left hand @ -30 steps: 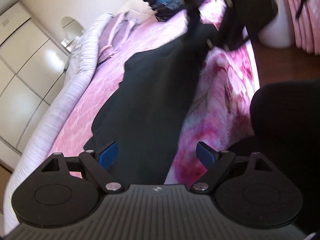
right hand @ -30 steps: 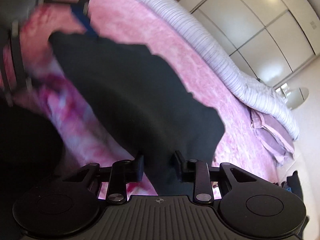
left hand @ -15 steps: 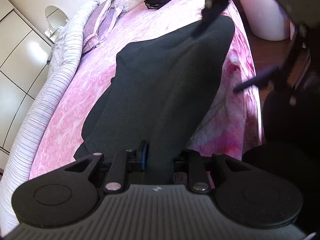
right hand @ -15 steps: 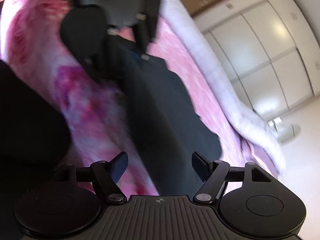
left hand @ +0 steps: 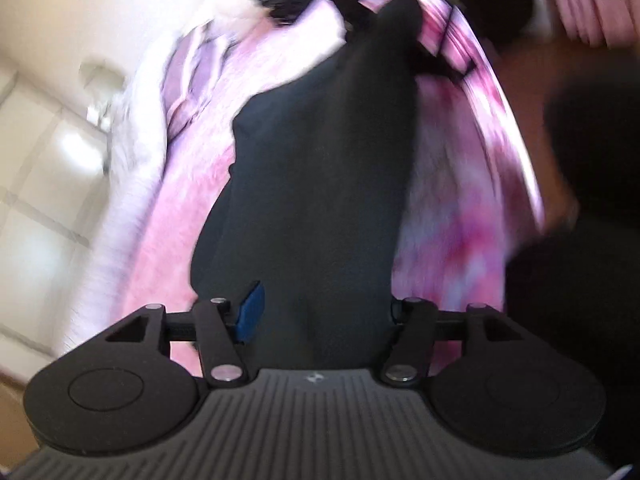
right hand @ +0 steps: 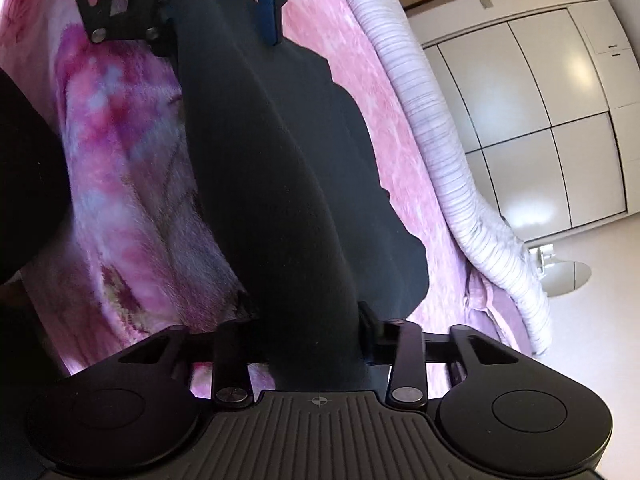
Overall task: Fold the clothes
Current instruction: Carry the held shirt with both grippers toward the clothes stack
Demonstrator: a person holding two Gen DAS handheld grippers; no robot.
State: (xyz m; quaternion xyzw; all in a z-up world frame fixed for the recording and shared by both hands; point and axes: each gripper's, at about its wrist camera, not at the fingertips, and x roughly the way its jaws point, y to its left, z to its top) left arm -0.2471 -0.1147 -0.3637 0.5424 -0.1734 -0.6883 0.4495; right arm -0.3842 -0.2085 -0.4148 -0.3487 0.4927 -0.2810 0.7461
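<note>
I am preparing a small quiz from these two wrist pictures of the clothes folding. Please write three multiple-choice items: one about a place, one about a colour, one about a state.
1. Where does the dark garment lie?
A. on the pink bedspread
B. on a wooden floor
C. inside a wardrobe

2. What colour is the pad on the left tongs?
A. red
B. blue
C. yellow

3. What is between the fingers of the right tongs?
A. nothing
B. a pillow
C. a bunch of the dark garment

Answers:
1 A: pink cover shows on both sides of the garment.
2 B: a blue pad shows on one finger.
3 C: dark cloth fills the gap between the fingers as the jaws are closing.
</note>
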